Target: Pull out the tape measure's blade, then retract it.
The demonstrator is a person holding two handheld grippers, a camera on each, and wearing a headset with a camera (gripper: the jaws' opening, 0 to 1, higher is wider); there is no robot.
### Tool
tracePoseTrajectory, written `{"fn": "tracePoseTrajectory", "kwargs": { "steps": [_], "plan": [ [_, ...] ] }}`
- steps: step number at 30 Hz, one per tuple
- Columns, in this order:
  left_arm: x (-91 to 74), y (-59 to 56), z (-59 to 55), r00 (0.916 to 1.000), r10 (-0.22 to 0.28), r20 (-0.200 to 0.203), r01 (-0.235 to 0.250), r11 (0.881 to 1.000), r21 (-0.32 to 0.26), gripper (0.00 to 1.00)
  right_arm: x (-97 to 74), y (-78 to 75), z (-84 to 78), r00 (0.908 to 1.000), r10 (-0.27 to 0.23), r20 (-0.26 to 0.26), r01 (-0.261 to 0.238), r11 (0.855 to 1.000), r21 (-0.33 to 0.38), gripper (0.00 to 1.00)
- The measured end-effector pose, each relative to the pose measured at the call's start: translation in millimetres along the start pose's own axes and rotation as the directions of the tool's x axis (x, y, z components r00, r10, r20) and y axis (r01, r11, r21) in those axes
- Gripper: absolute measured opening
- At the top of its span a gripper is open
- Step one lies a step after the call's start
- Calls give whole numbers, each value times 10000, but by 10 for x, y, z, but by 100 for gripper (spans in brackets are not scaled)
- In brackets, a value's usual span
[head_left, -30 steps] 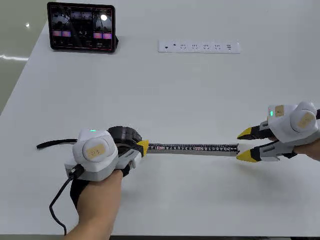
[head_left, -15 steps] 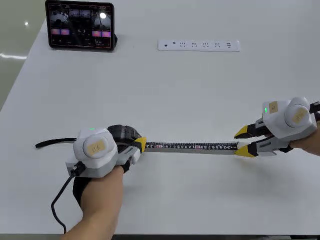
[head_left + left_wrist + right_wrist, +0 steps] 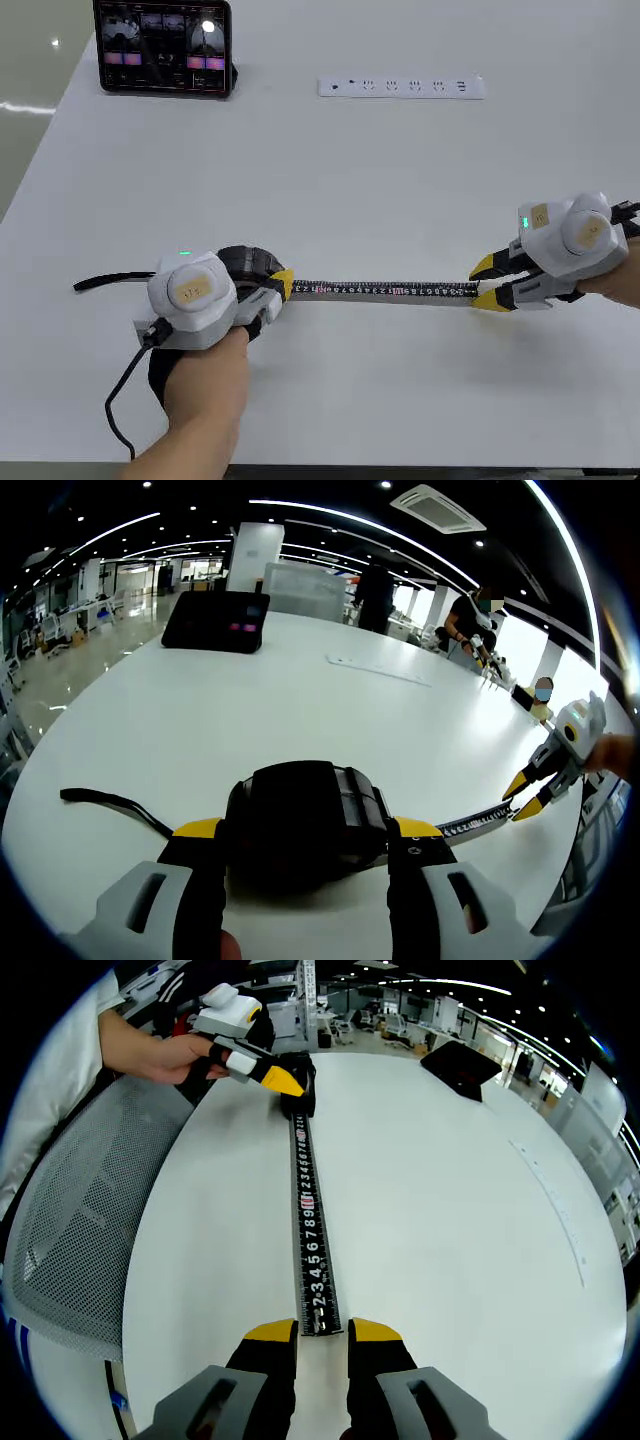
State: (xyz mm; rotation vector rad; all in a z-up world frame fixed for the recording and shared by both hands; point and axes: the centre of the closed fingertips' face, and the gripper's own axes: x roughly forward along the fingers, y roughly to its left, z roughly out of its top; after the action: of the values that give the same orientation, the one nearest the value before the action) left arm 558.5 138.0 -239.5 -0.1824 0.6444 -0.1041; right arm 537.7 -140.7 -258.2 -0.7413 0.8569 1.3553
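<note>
Tape measure (image 3: 252,268) lay on the white table (image 3: 330,180) with its black case clamped between the jaws of your left gripper (image 3: 306,830). Its blade (image 3: 385,291) stretched flat across the table to your right gripper (image 3: 322,1332). That gripper's jaws stood only narrowly parted, one yellow tip on each side of the blade's end, and whether they actually pinched it could not be told.

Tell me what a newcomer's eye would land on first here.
A dark numbered tape blade lies stretched across the white table. The left gripper clamps the black tape measure case at one end; the right gripper flanks the blade's tip with yellow-tipped jaws at the other.
</note>
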Motion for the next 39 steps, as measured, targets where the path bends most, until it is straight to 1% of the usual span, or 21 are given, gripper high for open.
{"fn": "tracePoseTrajectory", "kwargs": {
  "steps": [3, 4, 6, 8, 15, 19, 26, 29, 35, 39],
  "plan": [
    [-1, 0, 1, 10000, -4, 4, 4, 10000, 3, 61, 17, -1, 2, 10000, -1, -79, 0, 10000, -47, 16],
    [-1, -1, 1, 10000, -5, 1, 5, 10000, 1, 61, 28, 2, -8, 9998, -25, -209, 22, 9999, -165, 15],
    [-1, 1, 0, 10000, -8, -19, 8, 10000, -11, 61, 49, 13, -27, 9994, 4, -337, -12, 9997, -249, 14],
    [-1, 1, 0, 10000, -14, -47, 14, 10000, -13, 61, 52, -1, -48, 9990, -77, -445, 61, 9993, -360, 13],
    [6, 3, 3, 10000, -9, -73, 9, 10000, -35, 62, 43, -11, -44, 9989, -68, -461, 49, 9992, -404, 12],
    [19, 10, 8, 9998, -129, -170, 125, 9997, -202, 62, 43, -14, -40, 9989, -75, -465, 59, 9994, -341, 12],
    [20, 6, 3, 9997, -169, -155, 165, 9995, -271, 62, 42, -13, -37, 9989, -59, -464, 45, 9995, -299, 12],
    [19, 4, -1, 9997, -192, -181, 188, 9996, -223, 61, 43, -15, -36, 9989, -49, -470, 39, 9998, -214, 12],
    [23, 7, -4, 9996, -192, -188, 190, 9998, -60, 60, 45, -18, -44, 9982, -79, -592, 59, 9994, -335, 11],
    [30, 9, -11, 9993, -180, -312, 181, 9998, 5, 59, 47, -22, -43, 9980, -108, -617, 84, 9992, -391, 11]
  ]
}}
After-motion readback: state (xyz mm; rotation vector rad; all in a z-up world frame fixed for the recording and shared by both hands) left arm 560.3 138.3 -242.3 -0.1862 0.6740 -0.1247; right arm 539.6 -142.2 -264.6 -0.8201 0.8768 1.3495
